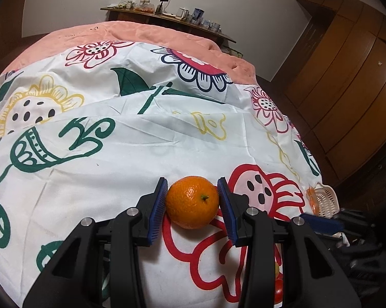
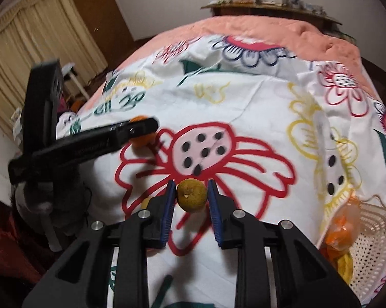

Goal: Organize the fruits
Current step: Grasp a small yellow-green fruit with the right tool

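An orange [image 1: 191,202] with a small green stem sits between the blue pads of my left gripper [image 1: 193,181], which is shut on it just above the flowered cloth [image 1: 141,148]. In the right wrist view that same gripper [image 2: 144,131] reaches in from the left, and the orange [image 2: 141,142] shows partly behind its black finger. My right gripper [image 2: 191,184] is shut on a small round yellow-brown fruit [image 2: 191,196], over the red flower print. Whether either fruit touches the cloth I cannot tell.
A white perforated basket [image 2: 372,243] stands at the cloth's right edge with orange and yellow fruit [image 2: 343,231] at its rim; it also shows as the basket [image 1: 326,200]. Red fruit [image 1: 279,287] lies below my left gripper. A cluttered shelf [image 1: 167,18] stands beyond the bed.
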The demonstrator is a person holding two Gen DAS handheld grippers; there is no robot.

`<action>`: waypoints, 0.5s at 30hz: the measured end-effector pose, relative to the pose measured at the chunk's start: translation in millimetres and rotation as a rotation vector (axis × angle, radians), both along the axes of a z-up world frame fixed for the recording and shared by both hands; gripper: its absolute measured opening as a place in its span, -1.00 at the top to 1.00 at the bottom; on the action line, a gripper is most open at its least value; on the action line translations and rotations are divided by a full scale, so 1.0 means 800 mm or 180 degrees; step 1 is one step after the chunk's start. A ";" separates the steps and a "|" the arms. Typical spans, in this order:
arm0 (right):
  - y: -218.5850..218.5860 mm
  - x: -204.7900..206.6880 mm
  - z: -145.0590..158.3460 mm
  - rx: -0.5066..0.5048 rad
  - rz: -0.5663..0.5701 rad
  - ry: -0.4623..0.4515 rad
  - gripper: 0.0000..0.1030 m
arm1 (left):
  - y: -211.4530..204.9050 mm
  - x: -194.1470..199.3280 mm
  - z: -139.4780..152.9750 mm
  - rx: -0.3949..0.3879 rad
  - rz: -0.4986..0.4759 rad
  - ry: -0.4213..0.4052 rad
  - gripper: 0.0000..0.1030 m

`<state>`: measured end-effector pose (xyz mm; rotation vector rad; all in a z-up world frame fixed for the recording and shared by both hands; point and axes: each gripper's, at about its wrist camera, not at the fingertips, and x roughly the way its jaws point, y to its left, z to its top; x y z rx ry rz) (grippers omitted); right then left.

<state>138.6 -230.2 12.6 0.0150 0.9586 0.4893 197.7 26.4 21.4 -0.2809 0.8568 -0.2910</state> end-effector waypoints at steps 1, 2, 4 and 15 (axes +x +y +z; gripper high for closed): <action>-0.007 -0.001 0.003 0.0027 -0.0055 -0.0016 0.50 | -0.001 0.000 0.001 0.0019 0.0002 -0.0007 0.20; -0.016 -0.002 0.005 0.0055 -0.0125 -0.0033 0.50 | -0.002 -0.001 0.002 0.0034 0.0003 -0.0012 0.20; -0.037 -0.006 0.009 0.0102 -0.0300 -0.0072 0.50 | -0.006 -0.003 0.005 0.0054 -0.0003 -0.0024 0.20; -0.172 -0.036 0.014 0.0055 -0.1330 -0.0161 0.50 | -0.046 -0.011 0.033 0.0109 -0.0186 -0.0186 0.20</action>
